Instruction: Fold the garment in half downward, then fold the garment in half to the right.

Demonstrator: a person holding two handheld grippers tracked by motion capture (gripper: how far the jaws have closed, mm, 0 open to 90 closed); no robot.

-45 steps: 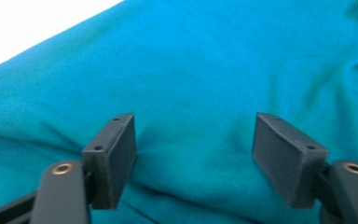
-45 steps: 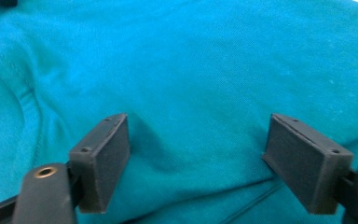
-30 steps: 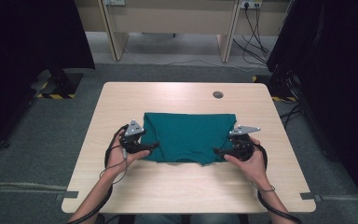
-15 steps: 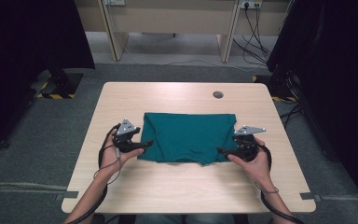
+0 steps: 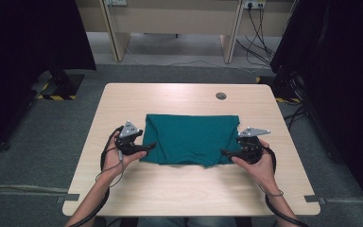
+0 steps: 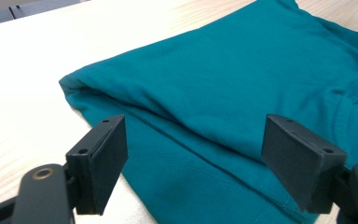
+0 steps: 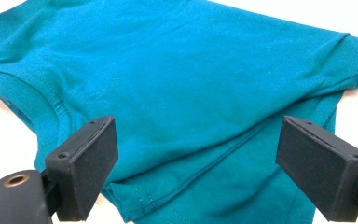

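A teal T-shirt (image 5: 189,138) lies folded flat in the middle of the light wooden table (image 5: 179,189). My left gripper (image 5: 147,147) sits at the shirt's near left corner, jaws wide open over the folded edge (image 6: 186,121). At the near right corner my right gripper (image 5: 226,153) is open too, its jaws spread above the teal cloth (image 7: 191,93). Neither grips any fabric. In the left gripper view the jaws (image 6: 193,163) straddle the hem; in the right gripper view the gripper (image 7: 196,163) frames the lower hem and a collar seam at left.
A round cable hole (image 5: 221,96) is set in the table's far right part. Desk legs (image 5: 116,38) and cables (image 5: 260,28) stand on the floor beyond. Black curtains flank both sides. Bare tabletop lies in front of and behind the shirt.
My left gripper has slid leftward off the shirt and back to its near left corner. The right gripper has shifted slightly. The shirt lies as before.
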